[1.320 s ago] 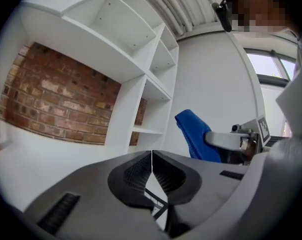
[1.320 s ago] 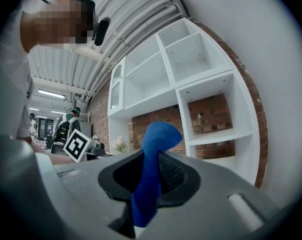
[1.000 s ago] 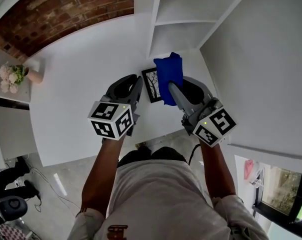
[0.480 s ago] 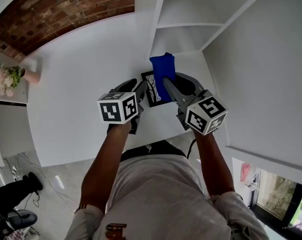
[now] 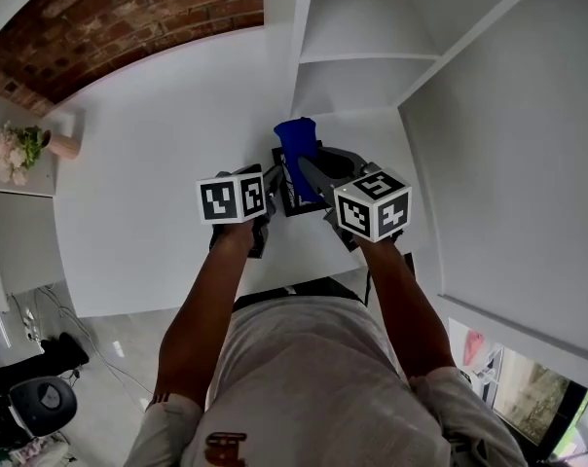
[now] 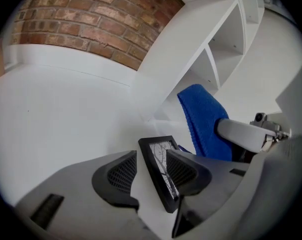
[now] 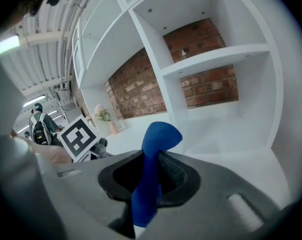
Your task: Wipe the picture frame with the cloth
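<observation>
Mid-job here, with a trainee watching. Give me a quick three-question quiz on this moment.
1. True or false: the right gripper is shut on the blue cloth.
2. What stands between the left gripper's fingers? A) picture frame B) the cloth C) nothing
3. Fill in: the wall beyond the white tabletop is ____.
Key: 1 true. 2 A; those fingers have just been opening, with the frame unclamped between them. 3 brick.
</observation>
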A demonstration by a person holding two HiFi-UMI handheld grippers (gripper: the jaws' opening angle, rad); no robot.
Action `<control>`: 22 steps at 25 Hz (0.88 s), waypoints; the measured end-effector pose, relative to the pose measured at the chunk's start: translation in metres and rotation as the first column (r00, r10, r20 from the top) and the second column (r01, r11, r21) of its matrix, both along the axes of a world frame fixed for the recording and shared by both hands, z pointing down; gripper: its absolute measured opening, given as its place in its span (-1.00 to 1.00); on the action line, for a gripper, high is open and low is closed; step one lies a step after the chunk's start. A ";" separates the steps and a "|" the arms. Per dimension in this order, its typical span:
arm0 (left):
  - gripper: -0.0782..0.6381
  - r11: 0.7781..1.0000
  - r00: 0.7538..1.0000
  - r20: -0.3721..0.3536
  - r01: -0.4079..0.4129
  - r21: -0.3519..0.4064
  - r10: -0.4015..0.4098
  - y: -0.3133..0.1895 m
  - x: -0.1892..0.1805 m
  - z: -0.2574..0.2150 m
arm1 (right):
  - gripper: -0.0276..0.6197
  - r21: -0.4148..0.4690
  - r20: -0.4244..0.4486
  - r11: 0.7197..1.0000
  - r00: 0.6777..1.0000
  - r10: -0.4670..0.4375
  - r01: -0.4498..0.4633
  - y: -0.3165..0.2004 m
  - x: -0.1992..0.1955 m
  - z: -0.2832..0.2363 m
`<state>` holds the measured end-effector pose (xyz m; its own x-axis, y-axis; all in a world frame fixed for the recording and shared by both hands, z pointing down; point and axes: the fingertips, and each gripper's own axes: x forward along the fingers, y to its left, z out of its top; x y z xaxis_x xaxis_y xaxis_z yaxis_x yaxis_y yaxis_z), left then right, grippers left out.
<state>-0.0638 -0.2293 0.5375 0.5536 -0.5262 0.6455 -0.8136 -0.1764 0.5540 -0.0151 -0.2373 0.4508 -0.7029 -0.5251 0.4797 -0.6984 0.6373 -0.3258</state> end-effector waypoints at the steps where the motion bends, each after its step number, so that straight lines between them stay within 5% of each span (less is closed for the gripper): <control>1: -0.28 1.000 1.000 0.005 -0.002 -0.011 0.002 0.000 0.000 0.003 | -0.70 -0.012 -0.007 1.000 1.000 -0.007 0.007 -0.002 -0.002 0.004; 13: -0.28 0.993 0.997 0.050 -0.048 -0.109 0.053 0.002 0.004 0.030 | -0.70 -0.181 -0.124 0.981 0.988 -0.087 0.064 -0.012 -0.019 0.055; 22: -0.37 0.993 0.995 0.087 -0.045 -0.109 0.055 0.003 0.002 0.035 | -0.70 -0.263 -0.243 0.962 0.960 -0.137 0.071 -0.008 -0.018 0.091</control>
